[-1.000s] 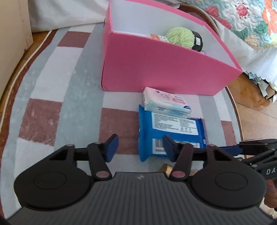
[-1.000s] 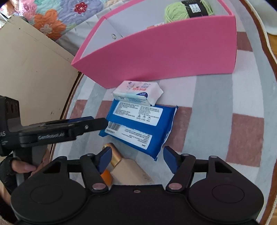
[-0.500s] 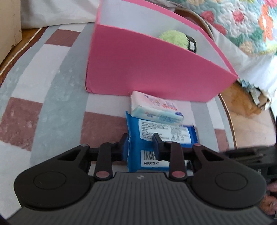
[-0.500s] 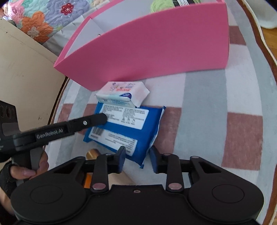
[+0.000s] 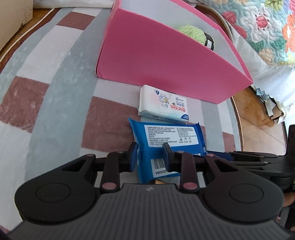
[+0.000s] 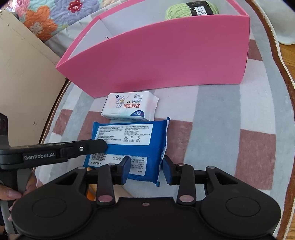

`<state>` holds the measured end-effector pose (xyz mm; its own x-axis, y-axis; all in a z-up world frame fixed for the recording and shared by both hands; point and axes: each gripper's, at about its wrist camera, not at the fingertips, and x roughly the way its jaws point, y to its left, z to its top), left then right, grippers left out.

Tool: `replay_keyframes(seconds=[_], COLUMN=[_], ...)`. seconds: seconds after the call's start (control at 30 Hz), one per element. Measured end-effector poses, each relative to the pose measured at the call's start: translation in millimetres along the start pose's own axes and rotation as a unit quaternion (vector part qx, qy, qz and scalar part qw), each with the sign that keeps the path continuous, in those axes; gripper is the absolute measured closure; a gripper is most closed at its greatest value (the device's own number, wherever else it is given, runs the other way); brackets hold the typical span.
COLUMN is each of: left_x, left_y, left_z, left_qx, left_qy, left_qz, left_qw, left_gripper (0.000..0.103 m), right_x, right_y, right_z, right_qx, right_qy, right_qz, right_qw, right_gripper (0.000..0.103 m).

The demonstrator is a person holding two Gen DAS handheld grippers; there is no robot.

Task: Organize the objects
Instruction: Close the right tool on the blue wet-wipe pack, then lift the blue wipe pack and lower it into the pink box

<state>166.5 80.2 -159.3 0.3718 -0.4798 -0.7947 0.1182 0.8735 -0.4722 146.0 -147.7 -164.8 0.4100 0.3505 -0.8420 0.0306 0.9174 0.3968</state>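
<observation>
Blue pack (image 5: 166, 145): flat wipes packet, label side up, on the rug (image 5: 55, 96), just in front of the pink box (image 5: 166, 61); both grippers hold its near end, judged so the floppy packet lifts level for the box. Left gripper (image 5: 150, 153): fingers fully closed in, pinching the barcode corner. Right gripper (image 6: 146, 166): fingers straddle the other near corner, opening slightly; the left pad touches the pack, the right one stands just off its edge, so the grip looks loose. White pack (image 6: 130, 108): smaller tissue packet, touching the blue pack's far edge, between it and the box. Yarn (image 6: 184, 10): green ball, already in the box. Change since a second ago: both sets of fingers stood wide and clear of the pack; the blue pack now looks lifted slightly at its near end.
</observation>
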Motion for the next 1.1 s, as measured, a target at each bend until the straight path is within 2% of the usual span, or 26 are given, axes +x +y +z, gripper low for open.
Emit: replay_keyframes(seconds=[0.13,0.23,0.37,0.43,0.57,0.73,0.97,1.1], left_x=[-4.7,-9.7,-22.0,-33.6,-54.3,-84.1,-124.4,-142.6], left_y=[3.7,0.2,-9.9,-12.4,-15.1,-24.5,-47.3,-62.0], left_z=[-3.7,-7.7,-10.3,-11.2,-6.9,-1.1,8.8,20.2], left_qx=[-0.014,-0.005,0.009,0.007,-0.013,-0.017,0.001,0.015], left_qy=[0.004,0.004,-0.005,-0.015,-0.014,-0.037,-0.052,-0.057], left_qz=[-0.008,-0.008,-0.006,-0.013,-0.039,-0.051,-0.043,-0.022], left_qw=[0.9999,0.9999,0.9999,0.9998,0.9991,0.9978,0.9977,0.9980], left_gripper=[0.076,0.075,0.073,0.072,0.063,0.062,0.061,0.061], right_x=[1.0,1.3,-1.1,-8.7,-32.6,-68.3,-106.0,-119.7], right_y=[3.2,5.3,11.7,16.8,30.5,53.9,77.3,95.1], right_z=[-0.8,-2.3,-4.3,-4.4,-3.1,4.4,19.0,30.1], right_qx=[0.006,0.002,-0.002,-0.012,-0.025,-0.064,-0.109,-0.134], right_qy=[0.009,0.013,0.017,0.013,0.007,-0.010,-0.030,-0.036], right_qz=[0.000,0.010,0.016,0.021,0.028,0.037,0.035,0.026], right_qw=[1.000,1.000,1.000,1.000,0.999,0.997,0.993,0.990], right_gripper=[0.057,0.056,0.049,0.047,0.039,0.028,0.025,0.024])
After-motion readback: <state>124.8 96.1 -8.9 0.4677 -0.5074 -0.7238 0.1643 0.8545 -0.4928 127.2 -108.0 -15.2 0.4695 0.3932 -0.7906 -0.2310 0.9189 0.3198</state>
